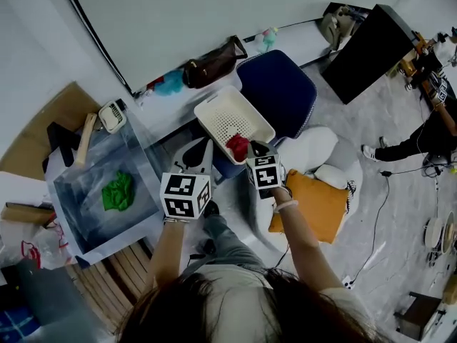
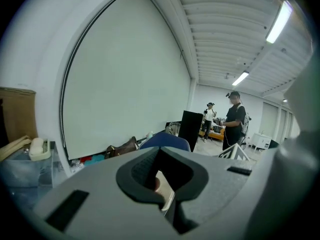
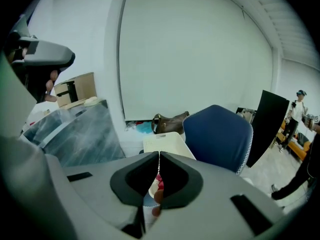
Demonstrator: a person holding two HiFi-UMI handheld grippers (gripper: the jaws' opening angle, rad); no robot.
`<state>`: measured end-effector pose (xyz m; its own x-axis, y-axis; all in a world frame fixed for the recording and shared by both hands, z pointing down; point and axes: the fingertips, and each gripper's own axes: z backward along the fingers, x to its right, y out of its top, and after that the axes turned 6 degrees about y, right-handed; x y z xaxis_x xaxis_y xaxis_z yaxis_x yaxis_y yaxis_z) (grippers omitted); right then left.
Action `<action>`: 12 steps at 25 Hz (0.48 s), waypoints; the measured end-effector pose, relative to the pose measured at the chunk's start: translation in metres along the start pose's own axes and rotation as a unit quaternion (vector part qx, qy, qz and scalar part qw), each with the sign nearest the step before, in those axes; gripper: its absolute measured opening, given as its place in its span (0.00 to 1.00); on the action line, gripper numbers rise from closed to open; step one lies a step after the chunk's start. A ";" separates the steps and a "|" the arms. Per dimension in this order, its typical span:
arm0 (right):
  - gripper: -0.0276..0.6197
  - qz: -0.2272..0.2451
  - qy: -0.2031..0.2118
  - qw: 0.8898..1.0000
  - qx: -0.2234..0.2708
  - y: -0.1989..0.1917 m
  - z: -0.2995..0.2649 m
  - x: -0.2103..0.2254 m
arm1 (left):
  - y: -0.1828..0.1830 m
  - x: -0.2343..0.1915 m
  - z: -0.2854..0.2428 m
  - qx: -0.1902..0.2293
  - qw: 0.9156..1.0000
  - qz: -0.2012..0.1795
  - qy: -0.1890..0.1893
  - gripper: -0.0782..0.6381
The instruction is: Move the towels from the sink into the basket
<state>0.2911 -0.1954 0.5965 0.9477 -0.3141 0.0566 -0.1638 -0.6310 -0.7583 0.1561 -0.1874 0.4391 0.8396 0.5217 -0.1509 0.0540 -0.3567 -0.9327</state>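
Note:
A green towel [image 1: 118, 191] lies crumpled in the plastic-lined sink [image 1: 71, 188] at the left. The white perforated basket [image 1: 214, 113] sits on a blue chair [image 1: 285, 91], with a red towel [image 1: 238, 146] at its near corner. My right gripper [image 1: 255, 148] hovers just right of the red towel, jaws shut and empty. In the right gripper view the jaws [image 3: 159, 156] meet, with the red towel [image 3: 159, 180] and basket [image 3: 165, 144] beyond them. My left gripper [image 1: 200, 148] hangs between sink and basket. Its jaws [image 2: 159, 151] look shut with nothing in them.
A brown bag [image 1: 213, 64] lies behind the basket by the wall. An orange cushion [image 1: 314, 206] and white cushions rest on the floor right of the chair. A black panel [image 1: 371, 48] stands at the back right. Two people [image 2: 232, 119] stand farther off. Cardboard [image 1: 43, 127] sits left of the sink.

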 end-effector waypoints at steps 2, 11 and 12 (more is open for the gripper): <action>0.09 0.002 0.002 1.000 0.010 0.007 0.011 -0.008 | 0.004 -0.003 0.012 0.007 1.000 0.003 0.013 0.12; 0.09 0.010 0.029 0.997 0.064 0.031 0.048 -0.046 | 0.016 -0.015 0.064 0.036 0.997 0.010 0.060 0.12; 0.09 0.010 0.032 0.997 0.067 0.033 0.053 -0.049 | 0.017 -0.015 0.070 0.040 0.997 0.010 0.064 0.12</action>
<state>0.2539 -0.1633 0.5341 0.9245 -0.3730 0.0787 -0.1404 -0.5252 -0.8393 0.1066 -0.1473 0.4031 0.9027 0.4096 -0.1318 -0.0029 -0.3006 -0.9537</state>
